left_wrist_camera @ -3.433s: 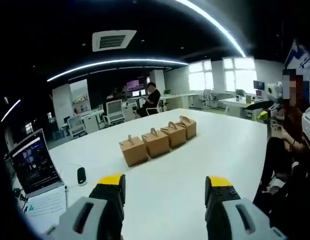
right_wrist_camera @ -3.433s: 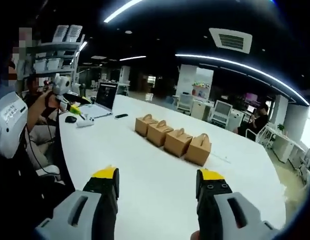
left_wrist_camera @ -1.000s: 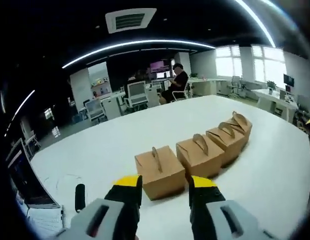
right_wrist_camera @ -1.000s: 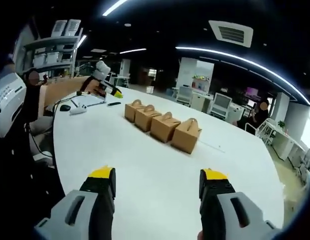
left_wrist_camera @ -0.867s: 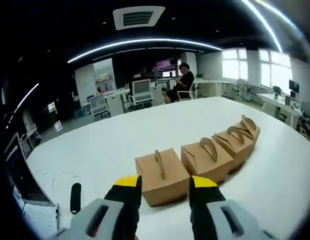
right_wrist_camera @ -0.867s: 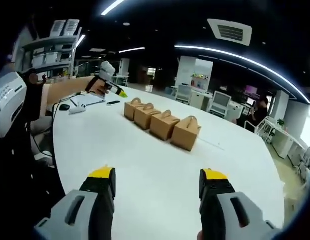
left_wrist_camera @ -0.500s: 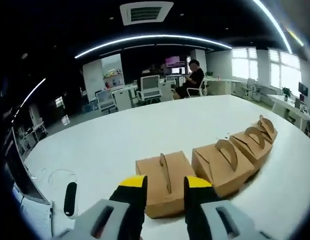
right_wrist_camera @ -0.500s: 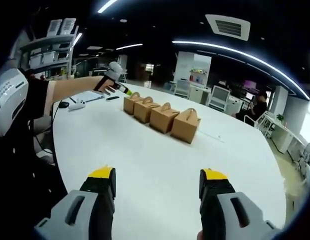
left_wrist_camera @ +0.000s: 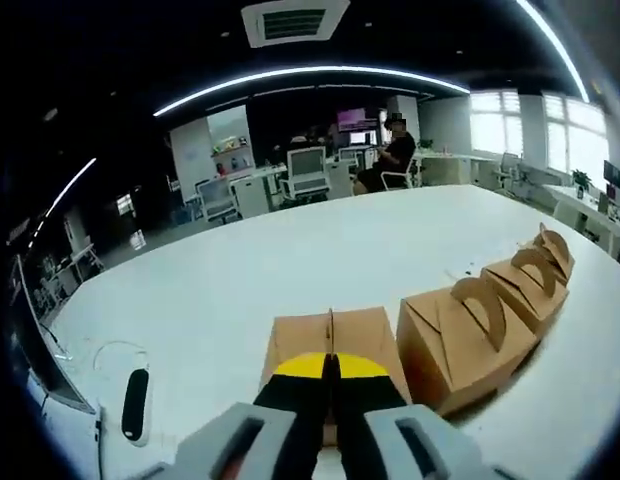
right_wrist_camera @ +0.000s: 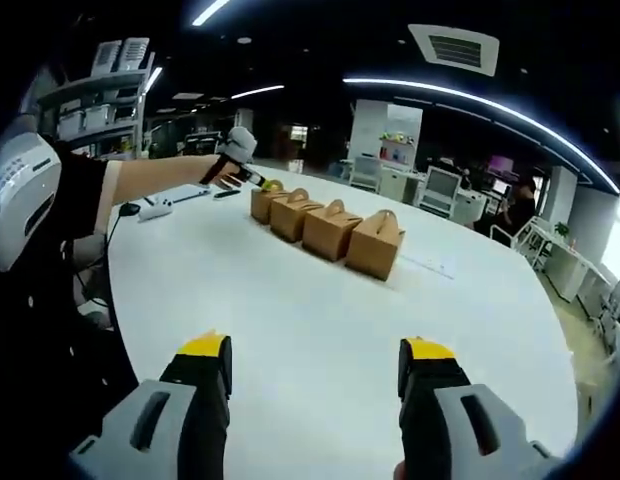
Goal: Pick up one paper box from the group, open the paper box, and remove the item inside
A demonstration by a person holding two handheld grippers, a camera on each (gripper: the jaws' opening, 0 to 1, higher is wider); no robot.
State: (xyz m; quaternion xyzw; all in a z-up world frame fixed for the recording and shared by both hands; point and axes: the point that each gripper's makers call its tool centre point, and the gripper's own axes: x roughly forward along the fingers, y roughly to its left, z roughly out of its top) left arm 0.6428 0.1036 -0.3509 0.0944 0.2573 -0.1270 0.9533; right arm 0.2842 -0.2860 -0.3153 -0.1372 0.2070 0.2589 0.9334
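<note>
Several brown paper boxes with arched handles stand in a row on the white table (left_wrist_camera: pixel 290 260). In the left gripper view, the nearest box (left_wrist_camera: pixel 295 338) lies just under my left gripper (left_wrist_camera: pixel 330 368), whose yellow-tipped jaws are shut on its thin upright handle (left_wrist_camera: pixel 331 325). Its neighbours (left_wrist_camera: pixel 460 335) run off to the right. In the right gripper view the same row (right_wrist_camera: pixel 330 230) is far across the table, with the left gripper (right_wrist_camera: pixel 260 184) on the box at the far left end (right_wrist_camera: pixel 267 204). My right gripper (right_wrist_camera: pixel 315 365) hangs open above bare table, nothing between its jaws.
A small black device (left_wrist_camera: pixel 136 404) and a thin cable lie on the table to the left of the held box. A white mouse-like thing (right_wrist_camera: pixel 155 209) sits at the table's far left edge. Desks, chairs and a seated person (left_wrist_camera: pixel 392 150) fill the room behind.
My left gripper has come down onto the nearest box and its jaws have shut on the handle. The right gripper has stayed open in place.
</note>
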